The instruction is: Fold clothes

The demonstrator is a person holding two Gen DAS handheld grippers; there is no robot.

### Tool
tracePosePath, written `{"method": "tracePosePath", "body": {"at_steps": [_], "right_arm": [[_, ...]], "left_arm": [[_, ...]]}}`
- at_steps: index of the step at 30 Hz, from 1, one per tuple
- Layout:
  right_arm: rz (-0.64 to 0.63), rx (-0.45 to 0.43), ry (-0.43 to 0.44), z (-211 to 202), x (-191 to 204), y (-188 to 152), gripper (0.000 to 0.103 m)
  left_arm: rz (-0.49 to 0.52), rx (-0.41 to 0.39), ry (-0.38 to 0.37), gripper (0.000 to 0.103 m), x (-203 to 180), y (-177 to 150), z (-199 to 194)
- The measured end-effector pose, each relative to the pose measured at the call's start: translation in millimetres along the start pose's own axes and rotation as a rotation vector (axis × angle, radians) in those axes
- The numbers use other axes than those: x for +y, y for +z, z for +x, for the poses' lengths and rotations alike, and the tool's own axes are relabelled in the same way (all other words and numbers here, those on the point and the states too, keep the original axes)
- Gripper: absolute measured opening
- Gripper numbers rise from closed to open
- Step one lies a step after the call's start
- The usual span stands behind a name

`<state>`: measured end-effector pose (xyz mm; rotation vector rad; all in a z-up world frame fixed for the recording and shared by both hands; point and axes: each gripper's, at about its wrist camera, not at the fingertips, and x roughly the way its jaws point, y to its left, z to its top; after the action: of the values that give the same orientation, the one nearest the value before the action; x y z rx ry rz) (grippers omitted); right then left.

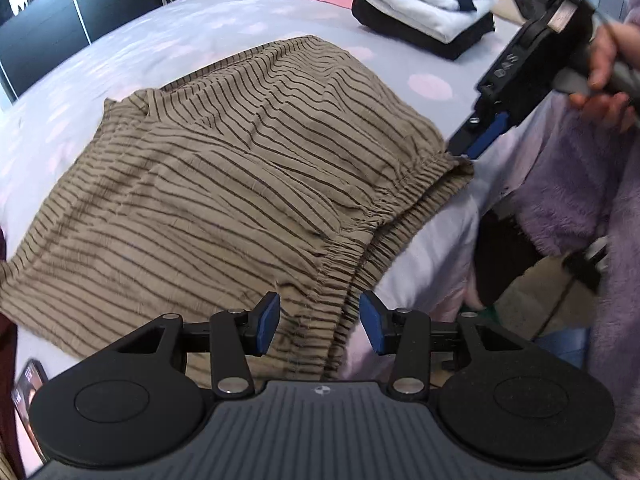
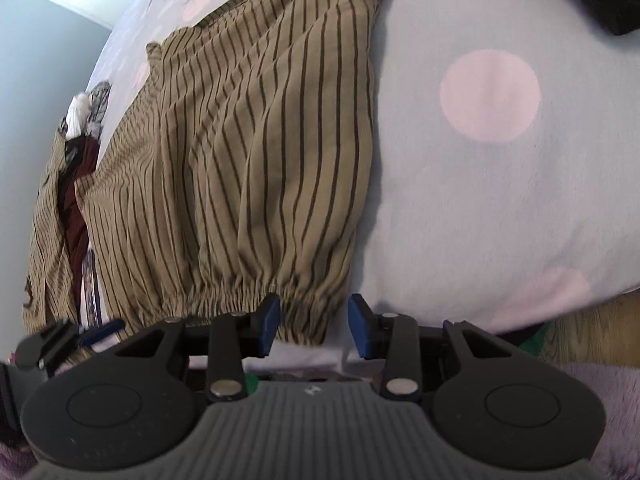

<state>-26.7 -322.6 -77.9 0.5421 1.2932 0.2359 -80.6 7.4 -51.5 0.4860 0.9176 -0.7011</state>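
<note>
Tan trousers with thin dark stripes (image 1: 224,184) lie spread on the bed, their elastic waistband (image 1: 360,232) along the near edge. My left gripper (image 1: 320,326) hovers open over one end of the waistband; the cloth lies below its blue pads (image 1: 269,322), not pinched. My right gripper (image 2: 314,326) is open too, with the waistband's other corner (image 2: 300,320) between its pads, and neither pad presses on it. In the left wrist view the right gripper (image 1: 466,148) reaches that corner from the right, held by a hand (image 1: 604,72).
The bed has a pale lilac cover with pink dots (image 2: 488,96). Folded white and black clothes (image 1: 428,16) are stacked at the far right. A dark red garment (image 2: 78,200) lies beyond the trousers. A phone (image 1: 28,392) rests near the left edge. The person's fluffy purple robe (image 1: 572,208) is at the right.
</note>
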Motion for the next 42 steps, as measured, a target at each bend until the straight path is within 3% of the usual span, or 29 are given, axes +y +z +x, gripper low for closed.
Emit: {"method": "tracePosePath", "body": {"at_steps": [4,7,10,11,12,17,21,22,23,26,29,33,37,39,40,41,42], "right_arm": [[-0.032,0.012,0.006,0.9,1.6,-5.8,0.046],[-0.024,0.005,0.015,0.7,-3.7,-7.3,0.046],[-0.018,-0.012,0.025,-0.5,-5.3,-6.5,0.047],[-0.028,-0.006,0.029,0.3,-3.4,-6.8,0.047],[-0.039,0.0,0.031,1.2,-1.3,-7.1,0.048],[-0.191,0.052,0.008,10.9,21.1,-15.7,0.051],[-0.279,-0.004,-0.069,18.4,36.8,-17.6,0.047],[-0.288,-0.021,-0.081,18.3,37.8,-16.5,0.038],[-0.296,-0.038,-0.092,18.2,38.8,-15.5,0.02],[-0.31,-0.022,-0.101,15.2,40.6,-15.8,0.009],[-0.364,0.004,-0.161,10.5,42.9,-23.0,0.005],[-0.375,0.031,-0.214,19.0,40.8,-24.7,0.004],[-0.385,0.042,-0.226,25.9,41.5,-22.3,0.004],[-0.378,0.052,-0.22,24.5,41.4,-20.9,0.011],[-0.376,0.048,-0.213,22.6,40.6,-20.3,0.015],[-0.371,0.045,-0.201,20.1,39.8,-19.6,0.029],[-0.36,0.034,-0.178,15.6,37.4,-19.9,0.036]], "left_arm": [[0.029,0.082,0.024,0.041,-6.6,-0.4,20.0],[0.012,0.142,0.024,0.027,-4.8,-1.3,27.2],[-0.032,0.154,0.016,0.018,1.2,0.3,24.4],[-0.051,0.154,0.014,0.004,3.4,-0.6,22.1],[-0.07,0.154,0.012,0.003,5.5,-1.4,19.8],[-0.111,0.15,0.006,0.003,7.2,-5.1,9.3],[-0.113,0.142,0.008,0.002,4.1,-6.5,2.1],[-0.109,0.14,0.011,0.002,3.0,-6.2,0.7],[-0.106,0.137,0.013,0.002,2.2,-5.8,-0.9],[-0.099,0.13,0.007,0.002,1.8,-3.5,-6.8],[-0.058,0.141,-0.018,0.002,-4.9,-3.0,-8.4],[0.013,0.213,-0.044,0.002,-16.6,-5.3,5.6],[-0.021,0.212,-0.061,0.002,-9.3,-3.6,10.4],[-0.05,0.194,-0.086,0.005,-4.9,-2.8,2.9],[-0.065,0.179,-0.099,0.013,-2.6,-2.8,-2.1],[-0.09,0.163,-0.119,0.025,0.7,-3.0,-7.3],[-0.117,0.146,-0.139,0.031,4.4,-3.4,-12.3]]}}
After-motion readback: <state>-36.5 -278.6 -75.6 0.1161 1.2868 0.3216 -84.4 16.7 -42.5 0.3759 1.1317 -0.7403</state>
